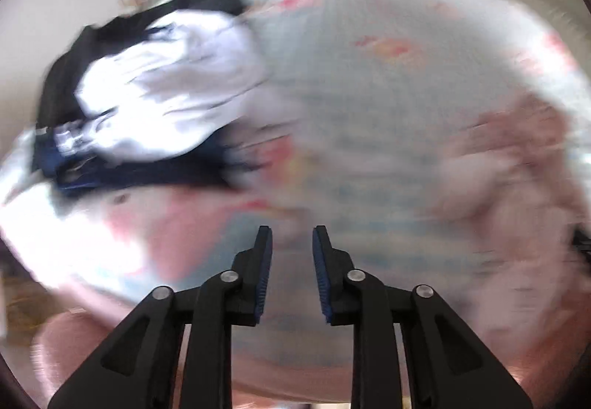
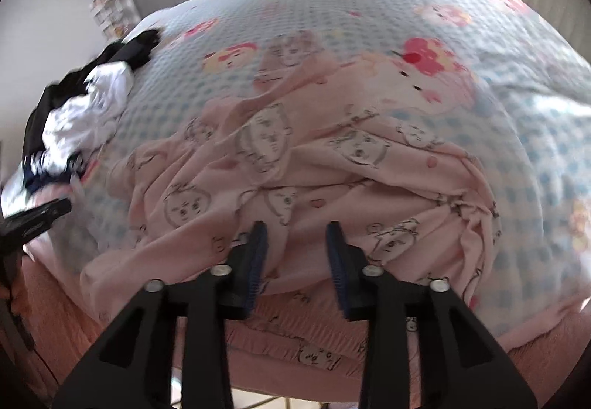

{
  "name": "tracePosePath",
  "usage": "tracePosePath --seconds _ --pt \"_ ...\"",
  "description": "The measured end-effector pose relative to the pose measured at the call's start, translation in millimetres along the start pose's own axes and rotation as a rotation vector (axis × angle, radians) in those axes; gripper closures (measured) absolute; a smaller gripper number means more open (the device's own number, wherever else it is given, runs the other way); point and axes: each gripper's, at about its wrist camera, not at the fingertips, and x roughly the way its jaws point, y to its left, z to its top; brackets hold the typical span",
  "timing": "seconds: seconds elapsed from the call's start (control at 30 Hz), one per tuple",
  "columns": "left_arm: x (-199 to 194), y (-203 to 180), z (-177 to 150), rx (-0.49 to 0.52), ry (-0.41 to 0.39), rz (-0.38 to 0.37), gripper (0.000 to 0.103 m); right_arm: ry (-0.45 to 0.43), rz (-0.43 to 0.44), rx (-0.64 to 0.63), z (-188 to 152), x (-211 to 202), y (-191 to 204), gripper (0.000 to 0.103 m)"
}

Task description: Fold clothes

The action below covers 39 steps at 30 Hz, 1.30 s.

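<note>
A pink cartoon-print garment (image 2: 295, 165) lies rumpled and unfolded near the front edge of a bed with a blue checked cover (image 2: 369, 3). A heap of white and dark clothes (image 2: 77, 113) sits unfolded at the left edge. The left gripper (image 1: 291, 235) and right gripper (image 2: 295, 232) hover with jaws apart, holding nothing. Folding remains for everything visible.

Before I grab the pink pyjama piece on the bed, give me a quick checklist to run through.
1. Right gripper open: ok.
2. Left gripper open: ok.
3. Both grippers free of cloth: ok.
4. Pink garment flat on the bed cover: not ok, crumpled.
5. Pile of dark and white clothes apart from the pink garment: ok.
6. Left view sharp enough to aim: not ok, blurred.
</note>
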Motion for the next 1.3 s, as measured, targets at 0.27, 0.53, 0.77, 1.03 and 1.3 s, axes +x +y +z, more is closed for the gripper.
tracePosePath --seconds 0.27,0.53,0.77,1.03,1.3 --pt "44.7 -41.6 -33.8 0.213 0.193 0.004 0.064 0.030 0.037 -0.017 -12.3 2.8 7.0 0.063" --pt "21.5 5.9 -32.3 0.233 0.150 0.337 0.065 0.011 0.026 -0.043 -19.2 -2.2 16.8 0.063" --pt "9.9 -29.4 -20.6 0.155 0.048 0.068 0.063 -0.020 0.006 -0.026 -16.6 -10.2 14.3 0.061" --pt "49.5 -76.9 -37.3 0.084 0.229 -0.450 0.060 -0.012 -0.012 0.001 -20.5 -8.6 5.8 0.058" --pt "43.4 -79.2 -39.4 0.185 0.150 -0.267 0.093 0.072 -0.036 0.032 -29.7 10.4 -17.1 0.049"
